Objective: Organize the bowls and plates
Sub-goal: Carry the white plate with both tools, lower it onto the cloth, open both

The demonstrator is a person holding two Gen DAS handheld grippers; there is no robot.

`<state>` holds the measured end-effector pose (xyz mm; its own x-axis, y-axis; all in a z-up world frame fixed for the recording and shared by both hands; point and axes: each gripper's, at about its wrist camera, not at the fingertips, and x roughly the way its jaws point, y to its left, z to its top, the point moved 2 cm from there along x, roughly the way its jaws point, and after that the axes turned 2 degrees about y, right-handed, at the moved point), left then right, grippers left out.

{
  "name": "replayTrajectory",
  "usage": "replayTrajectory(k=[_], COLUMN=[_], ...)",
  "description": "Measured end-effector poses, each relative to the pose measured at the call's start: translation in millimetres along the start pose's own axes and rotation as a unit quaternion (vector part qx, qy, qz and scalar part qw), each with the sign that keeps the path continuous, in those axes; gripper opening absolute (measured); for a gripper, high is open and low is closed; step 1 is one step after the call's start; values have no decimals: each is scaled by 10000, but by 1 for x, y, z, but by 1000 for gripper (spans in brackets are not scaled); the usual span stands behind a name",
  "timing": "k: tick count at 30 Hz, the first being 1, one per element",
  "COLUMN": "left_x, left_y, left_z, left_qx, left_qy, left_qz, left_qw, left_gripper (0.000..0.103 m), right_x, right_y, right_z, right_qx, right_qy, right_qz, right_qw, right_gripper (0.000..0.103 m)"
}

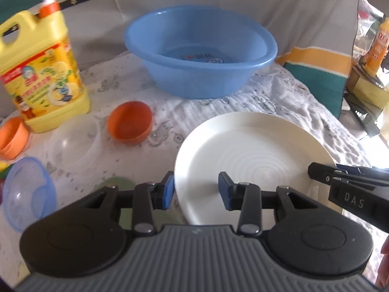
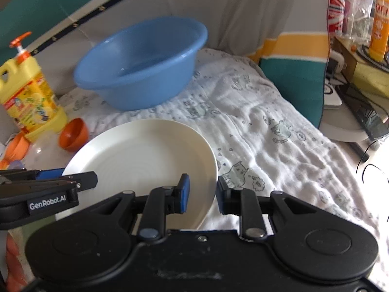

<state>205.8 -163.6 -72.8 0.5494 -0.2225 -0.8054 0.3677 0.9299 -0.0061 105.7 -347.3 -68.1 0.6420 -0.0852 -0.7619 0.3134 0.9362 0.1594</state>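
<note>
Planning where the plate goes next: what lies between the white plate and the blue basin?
Only rumpled printed cloth lies between the white plate and the blue basin; no dish sits there. The right wrist view shows it best.

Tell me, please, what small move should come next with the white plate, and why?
Probably close both grippers on the white plate. The left gripper and the right gripper each straddle the plate's near rim, jaws open, on opposite sides. Nothing is gripped yet, so pinching the rim seems needed before lifting it toward the blue basin.
</note>
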Motion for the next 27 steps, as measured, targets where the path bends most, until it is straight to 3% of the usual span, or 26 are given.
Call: replayTrajectory(k=[6,15,27], left_x=[-49,-127,-209], left_y=[16,71,168], left_z=[-27,-85,-178], left_qx=[-153,-502,-1452], left_qy=[-199,-390,-372], left_qz=[58,374,1013], left_qw=[9997,9973,9835], left_gripper=[38,38,38], right_x=[-41,-97,-143], right_y=[26,93,213], right_z=[-13,-53,-120], right_qx=[-327,-1051,-2242], right_qy=[-128,-172,51], right_qz=[232,765,1511], right_qw=[9991,9914,9627], right_gripper=[24,24,24])
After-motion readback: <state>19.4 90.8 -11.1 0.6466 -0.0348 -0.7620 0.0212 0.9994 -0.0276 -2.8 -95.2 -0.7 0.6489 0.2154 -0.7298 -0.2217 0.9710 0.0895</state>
